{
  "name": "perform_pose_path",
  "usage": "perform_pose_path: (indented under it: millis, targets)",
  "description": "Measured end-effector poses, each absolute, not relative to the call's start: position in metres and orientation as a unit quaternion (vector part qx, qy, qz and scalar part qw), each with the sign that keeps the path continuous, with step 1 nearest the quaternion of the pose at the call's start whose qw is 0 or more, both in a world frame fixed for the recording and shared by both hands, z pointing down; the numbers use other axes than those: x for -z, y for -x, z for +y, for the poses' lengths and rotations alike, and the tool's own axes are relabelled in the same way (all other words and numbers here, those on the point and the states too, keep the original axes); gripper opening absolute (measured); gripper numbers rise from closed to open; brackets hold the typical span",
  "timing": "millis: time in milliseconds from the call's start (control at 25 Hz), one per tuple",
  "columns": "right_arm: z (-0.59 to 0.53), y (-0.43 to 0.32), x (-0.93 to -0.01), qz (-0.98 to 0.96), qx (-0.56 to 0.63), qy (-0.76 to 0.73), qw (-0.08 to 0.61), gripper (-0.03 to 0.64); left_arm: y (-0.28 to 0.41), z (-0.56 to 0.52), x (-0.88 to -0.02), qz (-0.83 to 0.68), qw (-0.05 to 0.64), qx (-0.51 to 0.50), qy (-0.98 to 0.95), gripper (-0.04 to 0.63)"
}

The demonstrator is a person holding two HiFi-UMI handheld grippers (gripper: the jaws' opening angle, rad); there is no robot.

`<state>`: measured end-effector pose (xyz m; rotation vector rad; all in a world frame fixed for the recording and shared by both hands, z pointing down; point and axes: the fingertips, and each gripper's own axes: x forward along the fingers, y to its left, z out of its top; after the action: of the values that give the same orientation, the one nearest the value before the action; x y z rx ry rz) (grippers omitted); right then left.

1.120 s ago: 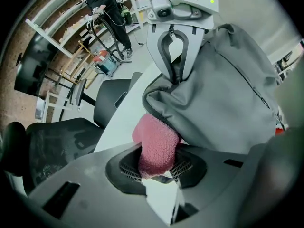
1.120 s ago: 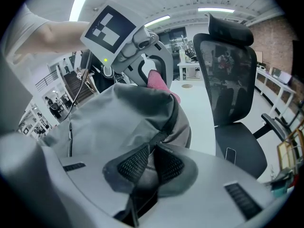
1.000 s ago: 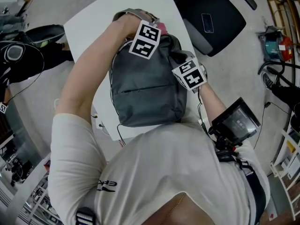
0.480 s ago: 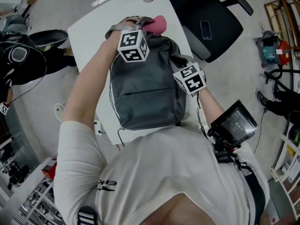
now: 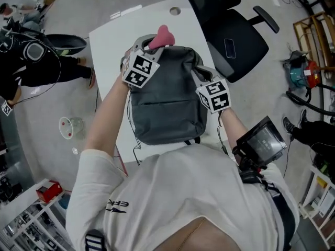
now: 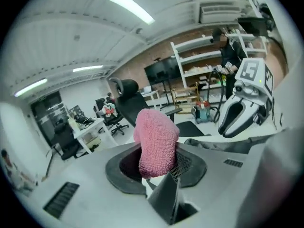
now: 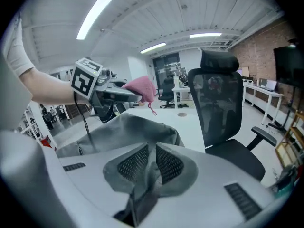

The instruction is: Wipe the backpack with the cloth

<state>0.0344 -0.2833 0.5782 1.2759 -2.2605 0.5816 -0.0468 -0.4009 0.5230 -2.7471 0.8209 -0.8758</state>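
A grey backpack (image 5: pixel 166 101) lies flat on the white table (image 5: pixel 107 43). My left gripper (image 5: pixel 151 46) is at the pack's top left corner, shut on a pink cloth (image 5: pixel 162 34) that sticks out past the jaws. In the left gripper view the cloth (image 6: pixel 155 141) stands up between the jaws with only the room behind it. From the right gripper view the cloth (image 7: pixel 142 89) hangs just above the pack's far edge (image 7: pixel 124 127). My right gripper (image 5: pixel 203 78) is at the pack's top right, shut on a fold of its grey fabric (image 7: pixel 151 171).
A black office chair (image 5: pixel 238 22) stands close to the table's right side, and in the right gripper view its backrest (image 7: pixel 218 108) rises just behind the pack. A small screen unit (image 5: pixel 261 137) hangs at my right hip. Cables and gear (image 5: pixel 36 56) lie on the floor at left.
My left gripper has carried the pink cloth leftward across the top of the backpack to its left corner. The right gripper has kept its hold on the pack.
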Motion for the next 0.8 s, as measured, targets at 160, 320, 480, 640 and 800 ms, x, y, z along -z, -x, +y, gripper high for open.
perform_pose_path:
  millis: [160, 320, 480, 640, 800]
  targets:
    - [-0.26, -0.023, -0.528, -0.833, -0.179, -0.482, 0.204, 0.034, 0.089, -0.361, -0.481, 0.353, -0.025, 0.196, 0.915, 0.101]
    - [-0.244, -0.018, -0.505, -0.836, -0.151, -0.491, 0.193, 0.034, 0.118, -0.327, -0.468, 0.391, -0.069, 0.14, 0.907, 0.101]
    - [-0.221, -0.004, -0.492, -0.839, -0.134, -0.49, 0.192, 0.034, 0.151, -0.287, -0.454, 0.416, -0.067, 0.117, 0.9, 0.101]
    - [-0.177, 0.018, -0.473, -0.847, -0.116, -0.48, 0.197, 0.034, 0.191, -0.23, -0.434, 0.445, -0.067, 0.095, 0.888, 0.101]
    - [-0.145, 0.026, -0.467, -0.85, -0.105, -0.478, 0.194, 0.034, 0.217, -0.185, -0.439, 0.467, -0.073, 0.09, 0.877, 0.101]
